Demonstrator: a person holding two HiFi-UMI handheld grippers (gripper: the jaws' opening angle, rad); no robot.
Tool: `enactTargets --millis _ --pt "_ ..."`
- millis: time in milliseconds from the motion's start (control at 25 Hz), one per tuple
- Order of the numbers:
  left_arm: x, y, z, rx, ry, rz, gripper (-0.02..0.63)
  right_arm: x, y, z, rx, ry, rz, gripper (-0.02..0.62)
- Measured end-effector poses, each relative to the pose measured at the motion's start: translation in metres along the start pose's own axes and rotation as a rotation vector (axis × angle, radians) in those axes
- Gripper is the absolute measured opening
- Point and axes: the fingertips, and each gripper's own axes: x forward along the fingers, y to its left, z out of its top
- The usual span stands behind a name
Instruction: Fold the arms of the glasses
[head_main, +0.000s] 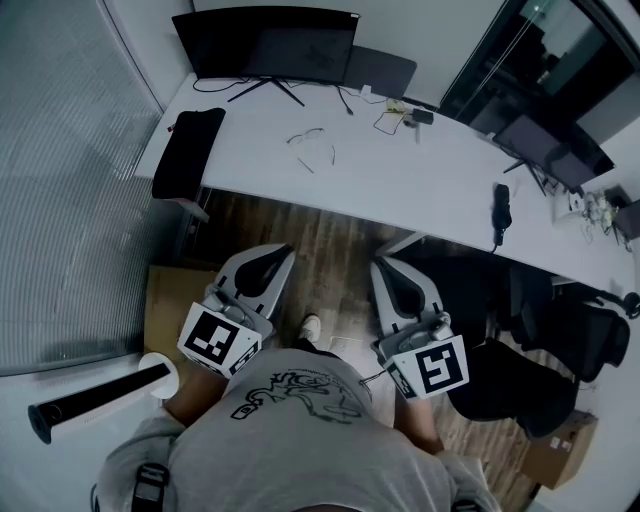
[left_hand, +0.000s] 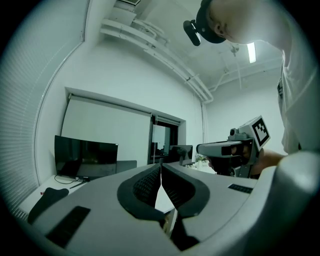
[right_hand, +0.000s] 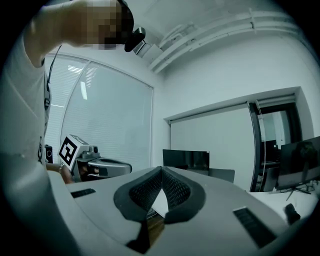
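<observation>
Hovering level over the wooden floor (head_main: 330, 235), the left gripper (head_main: 283, 250) and right gripper (head_main: 380, 265) both have jaws pressed together, empty, short of the white desk (head_main: 420, 185). Well beyond, the glasses (head_main: 312, 145) lie on it, arms unfolded and pointing near, front running left-right, facing the far monitor (head_main: 265, 45).

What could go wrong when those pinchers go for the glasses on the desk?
Both sets of jaws are shut, so the left gripper and right gripper might just shove the glasses across the desk unless they open first. The glasses look thin, arms spread; a hard pinch could bend them. Cables lying nearby might snag.
</observation>
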Motion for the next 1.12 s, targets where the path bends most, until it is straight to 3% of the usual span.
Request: enactTargets --millis 320,600,1120 --pt "0.034 -0.005 -0.007 -0.004 0.026 0.010 0.023 0.007 -0.036 -0.009 0.014 0.007 0.019 0.009" --pt "0.059 0.016 -0.025 -0.031 0.048 0.012 0.023 0.032 -0.054 -0.026 0.032 0.029 0.022 0.009" --pt "0.134 0.094 -0.009 -0.024 0.029 0.003 0.023 0.119 -0.113 -0.011 0.012 0.025 0.009 0.009"
